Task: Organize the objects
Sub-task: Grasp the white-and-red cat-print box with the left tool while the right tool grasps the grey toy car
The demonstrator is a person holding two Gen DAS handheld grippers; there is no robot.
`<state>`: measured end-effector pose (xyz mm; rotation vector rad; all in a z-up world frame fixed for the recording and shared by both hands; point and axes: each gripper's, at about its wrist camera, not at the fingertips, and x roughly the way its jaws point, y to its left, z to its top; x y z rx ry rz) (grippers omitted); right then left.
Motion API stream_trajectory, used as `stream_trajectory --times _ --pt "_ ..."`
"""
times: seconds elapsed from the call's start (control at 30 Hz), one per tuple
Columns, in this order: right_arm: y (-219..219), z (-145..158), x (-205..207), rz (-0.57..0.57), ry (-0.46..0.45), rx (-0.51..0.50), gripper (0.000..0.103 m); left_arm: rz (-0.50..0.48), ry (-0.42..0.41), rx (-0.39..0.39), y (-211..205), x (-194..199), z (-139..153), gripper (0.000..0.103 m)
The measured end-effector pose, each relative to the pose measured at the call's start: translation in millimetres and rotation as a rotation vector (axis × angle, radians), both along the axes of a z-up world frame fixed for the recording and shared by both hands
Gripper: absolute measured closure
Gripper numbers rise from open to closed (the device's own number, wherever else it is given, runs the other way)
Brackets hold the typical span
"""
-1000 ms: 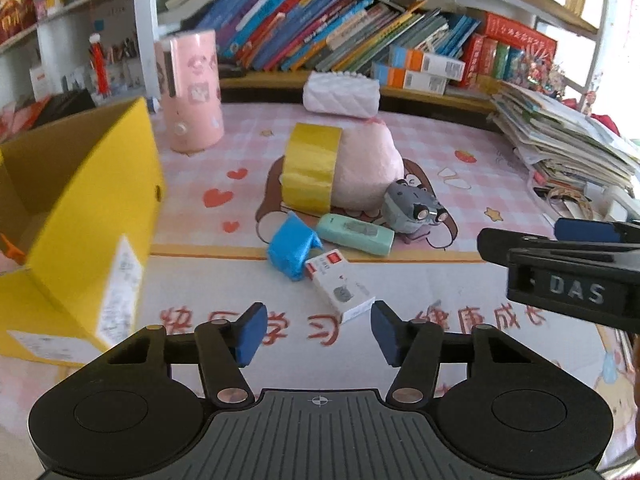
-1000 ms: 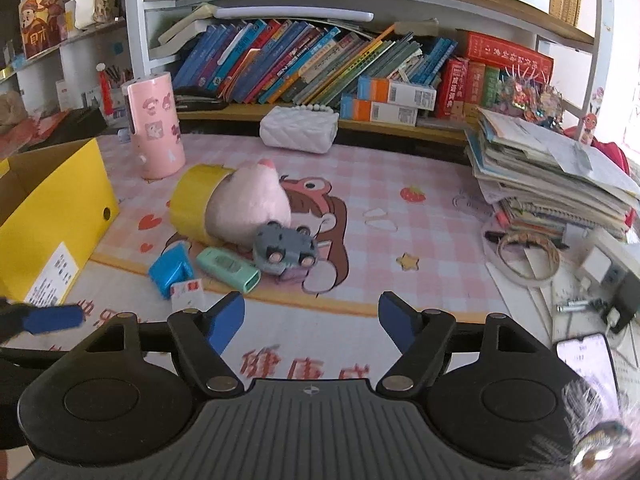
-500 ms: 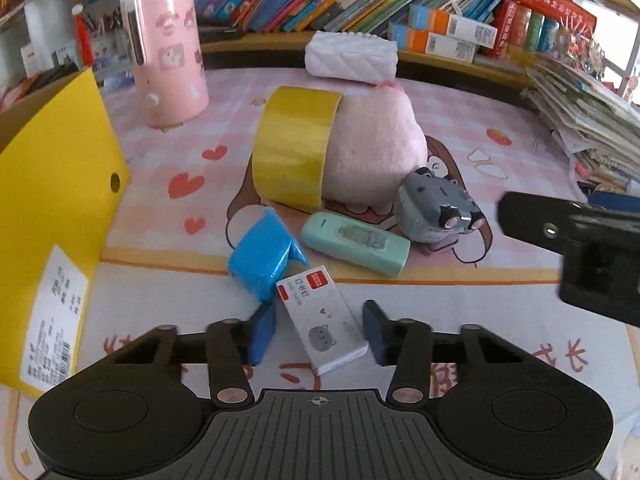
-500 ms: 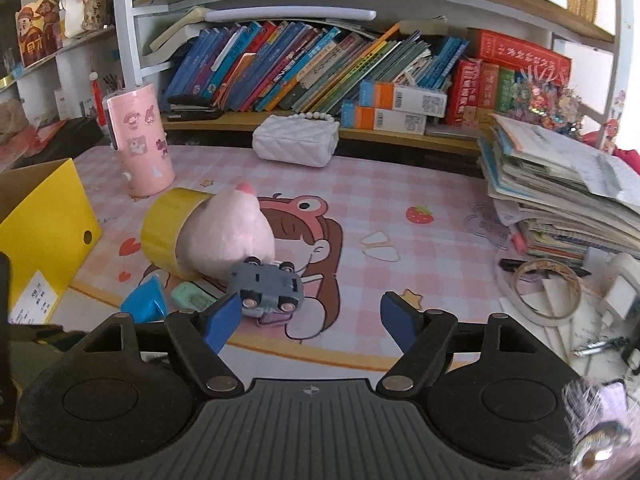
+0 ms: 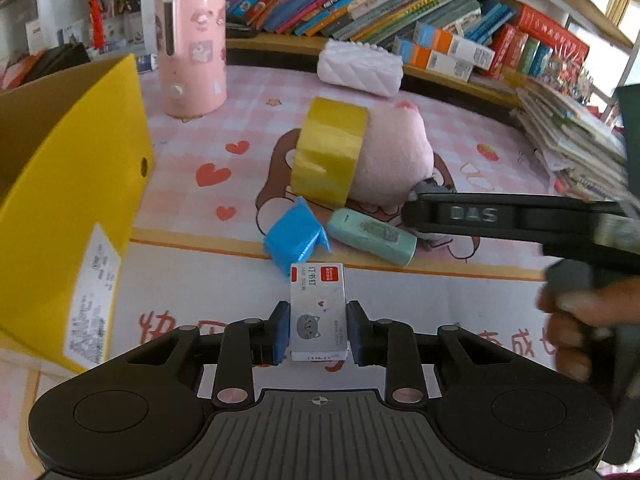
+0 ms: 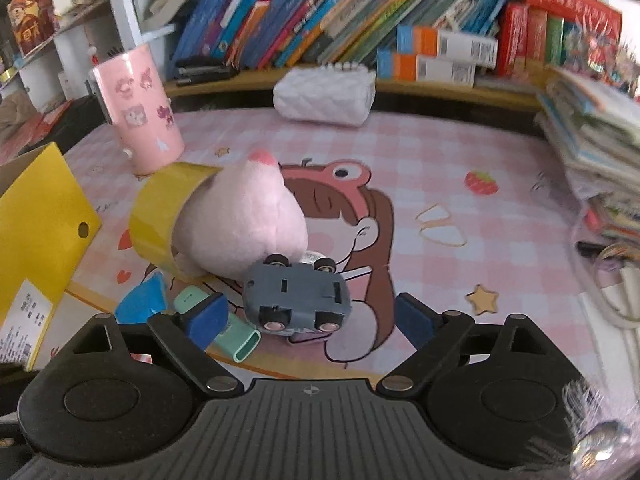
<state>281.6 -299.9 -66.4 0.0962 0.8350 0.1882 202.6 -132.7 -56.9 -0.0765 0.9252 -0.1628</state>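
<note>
left gripper [image 5: 318, 334]: blue pads closed against both sides of the white staple box [image 5: 317, 312], just in front of the blue folded piece [image 5: 294, 236]. right gripper [image 6: 310, 320]: jaws wide apart, empty, flanking the overturned grey toy car [image 6: 296, 298] beside the pink plush [image 6: 244, 220].

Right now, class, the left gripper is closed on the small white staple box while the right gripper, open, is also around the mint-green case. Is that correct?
Not quite. The left gripper does clamp the staple box, but the open right gripper frames the grey toy car, not the mint-green case beside it. The right wrist view shows this.
</note>
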Motion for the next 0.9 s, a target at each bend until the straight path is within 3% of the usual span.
stream_trajectory --times 0.1,0.2,0.23,0.37,0.67,0.9 --pt "-1.8 -9.1 9.7 -0.017 0.057 0.060 0.019 0.004 -0.017 -0.013 5.0 -4.1 6.7 0.075" --pt "-4.1 -12.2 11.9 -0.034 0.069 0.099 0.041 0.017 -0.033 -0.028 11.1 -7.6 13.4 0.075" --pt "-4.9 -11.7 12.1 -0.028 0.074 0.112 0.042 0.022 -0.038 -0.033 13.9 -8.8 14.9 0.075" --pt "-7.9 -3.2 3.8 -0.043 0.044 0.129 0.043 0.036 -0.060 -0.052 20.3 -12.9 22.0 0.075" --pt "0.8 38.8 -48.2 -0.051 -0.083 0.031 0.043 0.014 -0.108 -0.089 26.3 -31.2 32.2 0.075" --pt "12.4 50.5 -95.3 -0.080 -0.069 0.016 0.043 -0.001 -0.127 -0.131 41.1 -53.1 38.0 0.075"
